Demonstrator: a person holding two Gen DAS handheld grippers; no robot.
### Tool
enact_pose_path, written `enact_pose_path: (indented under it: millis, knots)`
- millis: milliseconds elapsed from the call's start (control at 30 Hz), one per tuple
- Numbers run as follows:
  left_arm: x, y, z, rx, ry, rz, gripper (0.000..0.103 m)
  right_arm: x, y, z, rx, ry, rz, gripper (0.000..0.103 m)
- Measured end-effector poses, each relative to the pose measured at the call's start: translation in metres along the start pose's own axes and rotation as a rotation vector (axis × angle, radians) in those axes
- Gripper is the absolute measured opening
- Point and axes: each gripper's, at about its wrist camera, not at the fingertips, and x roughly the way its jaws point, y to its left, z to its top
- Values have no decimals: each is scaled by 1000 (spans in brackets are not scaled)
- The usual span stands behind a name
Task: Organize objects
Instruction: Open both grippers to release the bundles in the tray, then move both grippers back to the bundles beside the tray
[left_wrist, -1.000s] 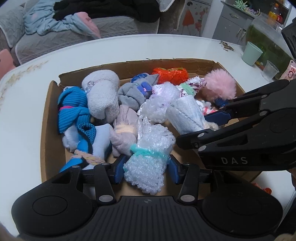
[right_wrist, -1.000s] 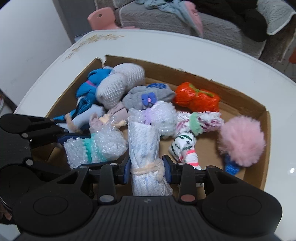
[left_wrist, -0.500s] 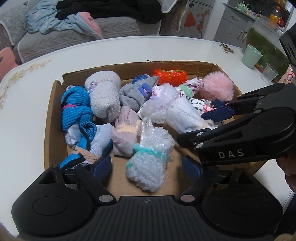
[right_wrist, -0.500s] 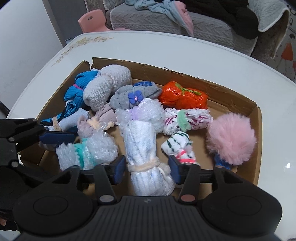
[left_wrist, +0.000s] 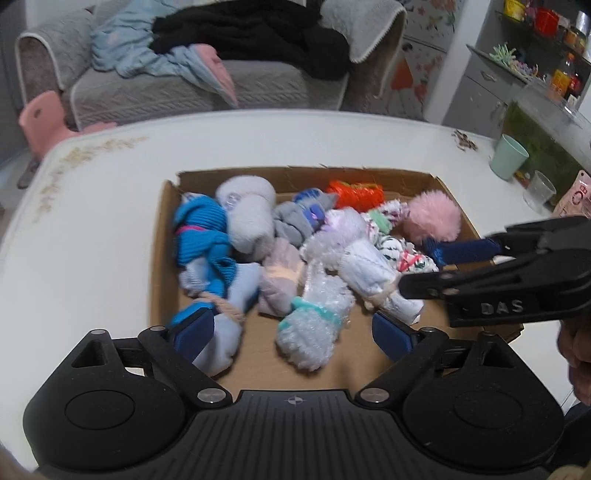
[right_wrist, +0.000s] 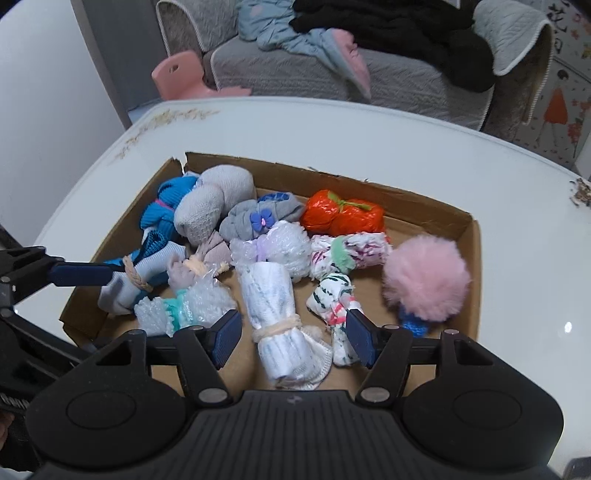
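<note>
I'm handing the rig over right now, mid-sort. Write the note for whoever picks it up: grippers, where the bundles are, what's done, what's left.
Left gripper: open, holding nothing, jaws either side of the bubble-wrap bundle with the teal band, not touching it.
Right gripper: open, holding nothing, straddling the white roll tied with a cream band.
Both bundles lie on the floor of the cardboard box on the white table, near its front edge.
Also in the box: pink pompom, orange bundle, blue sock bundle, several others.
Done: every bundle in view is in the box.
Left: no loose item shows on the table; tidy the rows if wanted.
</note>
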Motion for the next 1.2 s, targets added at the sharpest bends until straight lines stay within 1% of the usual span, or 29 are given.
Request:
enact_pose_path:
  millis: [67, 133, 233, 400, 567, 600, 767, 833, 933, 1067, 1200]
  knots:
    - [-10, 2, -7, -15, -14, 42, 96, -9, 2, -4, -11, -11, -5, 59]
    - [-20, 7, -18, -42, -9, 73, 96, -22, 2, -10, -21, -33, -11, 61]
    - [-30, 10, -39, -76, 0, 124, 97, -40, 1, -24, 13, -57, -25, 63]
    - [-38, 11, -71, -128, 15, 169, 97, -66, 5, -51, 53, -94, -33, 63]
    - [-36, -2, -100, -152, 54, 154, 97, -76, 5, -70, 108, -105, -60, 69]
    - [-34, -5, -104, -157, 58, 140, 97, -76, 2, -74, 133, -97, -59, 70]
    - [-23, -22, -113, -125, 50, 130, 98, -67, -8, -94, 245, -40, -72, 71]
    - [-20, -24, -114, -136, 54, 126, 98, -59, -10, -102, 276, -5, -76, 70]
    - [-13, -24, -115, -150, 62, 119, 98, -50, -3, -105, 244, 23, -109, 69]
    - [-6, -21, -114, -165, 57, 129, 98, -40, 5, -110, 201, 48, -122, 69]
    - [0, -19, -110, -175, 43, 135, 99, -32, 8, -114, 185, 74, -142, 65]
